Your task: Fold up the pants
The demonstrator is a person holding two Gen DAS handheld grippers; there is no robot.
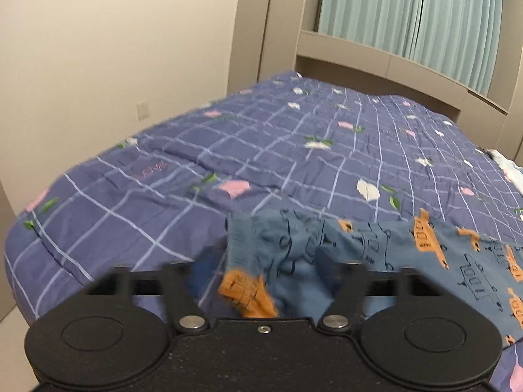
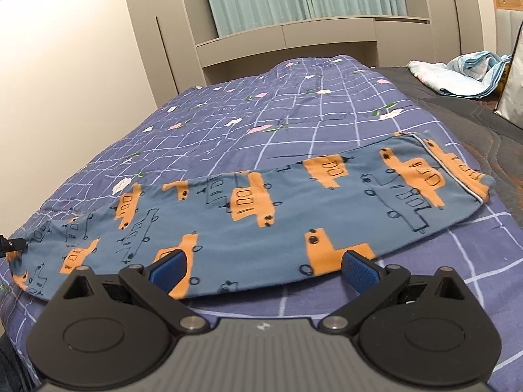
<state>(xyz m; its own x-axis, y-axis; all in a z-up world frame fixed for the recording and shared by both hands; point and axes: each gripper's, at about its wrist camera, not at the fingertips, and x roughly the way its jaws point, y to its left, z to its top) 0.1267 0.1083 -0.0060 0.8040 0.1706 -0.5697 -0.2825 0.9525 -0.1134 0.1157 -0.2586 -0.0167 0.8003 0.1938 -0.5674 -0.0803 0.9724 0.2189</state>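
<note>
The blue pants (image 2: 268,215) with orange truck prints lie lengthwise across the purple checked quilt (image 2: 228,121), hems at the right. My right gripper (image 2: 264,271) is open, its blue pads (image 2: 171,266) wide apart just over the pants' near edge, holding nothing. In the left wrist view the waistband end of the pants (image 1: 294,261) is bunched up between the arms of my left gripper (image 1: 264,281). The cloth hides the fingertips, so I cannot tell how the jaws stand. The left gripper's tip also shows at the right wrist view's left edge (image 2: 13,245).
The quilt (image 1: 228,150) covers the bed up to a beige headboard shelf (image 2: 287,32) with teal curtains behind. A heap of light blue cloth (image 2: 464,72) and a bag (image 2: 513,91) lie at the far right on a dark mattress cover.
</note>
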